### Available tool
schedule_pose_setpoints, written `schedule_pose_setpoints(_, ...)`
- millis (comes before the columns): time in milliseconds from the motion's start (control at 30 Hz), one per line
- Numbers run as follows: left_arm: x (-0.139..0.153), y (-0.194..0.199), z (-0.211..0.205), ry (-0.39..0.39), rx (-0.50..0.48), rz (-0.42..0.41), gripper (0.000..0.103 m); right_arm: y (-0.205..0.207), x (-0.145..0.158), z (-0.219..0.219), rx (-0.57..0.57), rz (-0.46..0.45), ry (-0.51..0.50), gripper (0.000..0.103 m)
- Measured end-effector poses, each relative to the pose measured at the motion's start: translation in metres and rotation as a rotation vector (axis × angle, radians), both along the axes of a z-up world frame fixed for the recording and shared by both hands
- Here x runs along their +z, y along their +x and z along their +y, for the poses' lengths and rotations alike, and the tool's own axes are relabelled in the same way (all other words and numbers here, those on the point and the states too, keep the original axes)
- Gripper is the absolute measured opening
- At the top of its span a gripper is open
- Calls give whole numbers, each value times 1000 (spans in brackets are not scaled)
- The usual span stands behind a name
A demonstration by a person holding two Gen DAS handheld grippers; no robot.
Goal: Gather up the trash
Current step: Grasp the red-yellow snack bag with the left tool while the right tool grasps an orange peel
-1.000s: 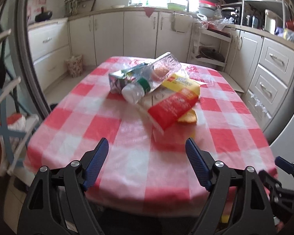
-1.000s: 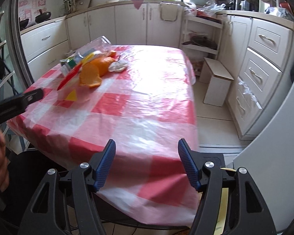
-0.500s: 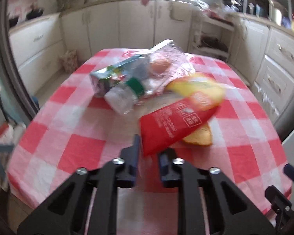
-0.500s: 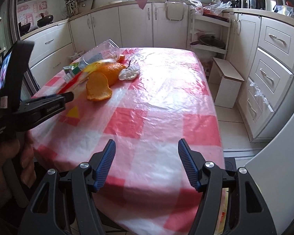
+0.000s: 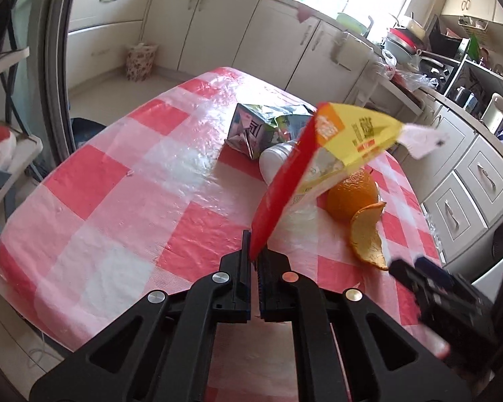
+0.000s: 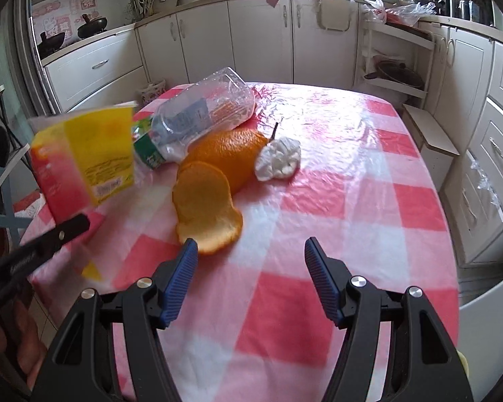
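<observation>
Left claw (image 5: 254,261): clamped on red-and-yellow glossy wrapper (image 5: 322,154), lifted off desk (image 5: 124,181).
Right claw (image 6: 251,278): apart, empty.
Nearby: curled orange peel (image 6: 208,207), crumpled clear bottle (image 6: 201,114), white tissue wad (image 6: 280,159), foil carton (image 5: 255,127).

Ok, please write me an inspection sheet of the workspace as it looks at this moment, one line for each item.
Surface: table under a red and white checked plastic cloth.
Job's things: red and yellow snack wrapper lifted off the cloth; clear plastic bottle lying on its side; orange peel; crumpled white tissue; flattened drink carton.
Clutter: nothing seen.
Grippers: left gripper shut on the wrapper's lower corner; right gripper open and empty above the cloth, near the peel.
Cables: nothing seen.
Surroundings: cream kitchen cabinets; dishes by the window.
</observation>
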State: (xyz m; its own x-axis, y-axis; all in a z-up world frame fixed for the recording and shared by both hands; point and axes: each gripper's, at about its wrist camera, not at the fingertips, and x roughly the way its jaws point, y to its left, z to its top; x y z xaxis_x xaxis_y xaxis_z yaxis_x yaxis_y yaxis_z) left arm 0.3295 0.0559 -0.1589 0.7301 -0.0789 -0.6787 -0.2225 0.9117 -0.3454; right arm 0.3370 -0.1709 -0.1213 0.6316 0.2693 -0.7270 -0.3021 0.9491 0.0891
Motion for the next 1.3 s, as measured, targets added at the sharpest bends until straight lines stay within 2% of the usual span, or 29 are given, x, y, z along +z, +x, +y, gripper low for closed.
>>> schedule_pose_setpoints(200, 0, 5, -7, 19, -11, -6, 3, 26, -3, 17, 30, 76, -4, 64)
schedule_pose_setpoints(333, 2, 6, -8, 26, -13, -13, 3, 25, -7, 32, 57, 84, -89, 64)
schedule_pose_setpoints(400, 2, 7, -9, 30, -15, -13, 3, 23, -7, 36, 60, 75, -107, 59)
schedule_pose_setpoints(467, 1, 7, -9, 31, -15, -11, 3, 21, -7, 37, 74, 76, -90, 43)
schedule_pose_setpoints(533, 1, 6, -6, 30, -12, -11, 3, 18, -7, 40, 87, 72, -80, 36)
schedule_pose_setpoints(567, 1, 6, -5, 28, -11, -10, 3, 15, -6, 41, 83, 58, -96, 25)
schedule_pose_setpoints(633, 0, 5, -5, 28, -7, -10, 3, 10, -6, 36, 82, 54, -88, 18)
schedule_pose_setpoints(767, 1, 4, -7, 35, -9, -16, 3, 3, -1, 25, 69, 50, -51, 10)
schedule_pose_setpoints(1300, 12, -17, -17, 50, -29, -48, 3, -57, 11, -18, 32, 14, -52, 6)
